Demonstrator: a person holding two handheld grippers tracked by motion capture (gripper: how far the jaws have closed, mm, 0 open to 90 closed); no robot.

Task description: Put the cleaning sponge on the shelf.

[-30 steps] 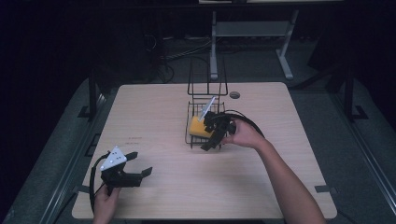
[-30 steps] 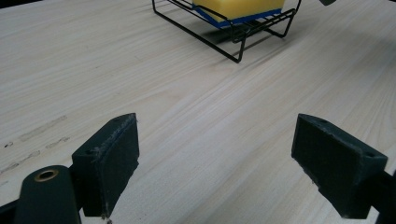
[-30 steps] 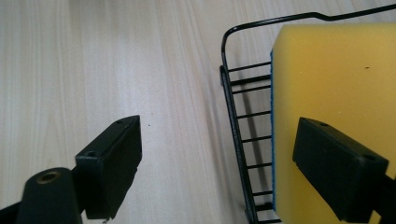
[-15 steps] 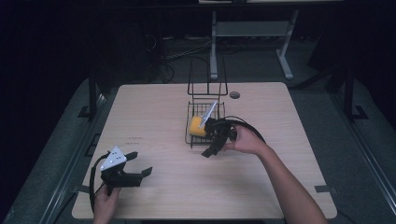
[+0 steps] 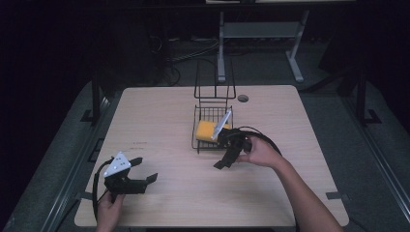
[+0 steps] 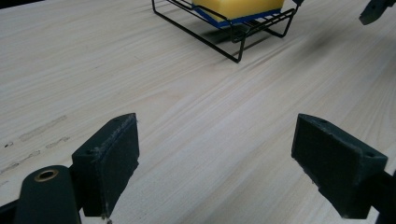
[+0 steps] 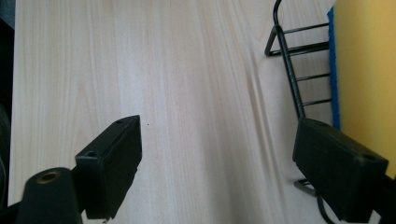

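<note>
A pale wooden surface [image 5: 159,121] is seen, with a small round dark hole [image 5: 243,98] set near its far edge, right of the middle. Faint dark marks [image 5: 139,143] are printed towards the near left corner. Beyond the far edge, a grey metal frame [image 5: 261,30] and loose cables [image 5: 186,48] lie on the dark floor.

Wire rack [image 5: 213,126] mid-table; bare tabletop [image 5: 159,121] elsewhere

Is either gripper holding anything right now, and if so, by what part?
Nothing is held. The left gripper and the right gripper both stand open and empty; the yellow sponge lies in the wire rack.
</note>
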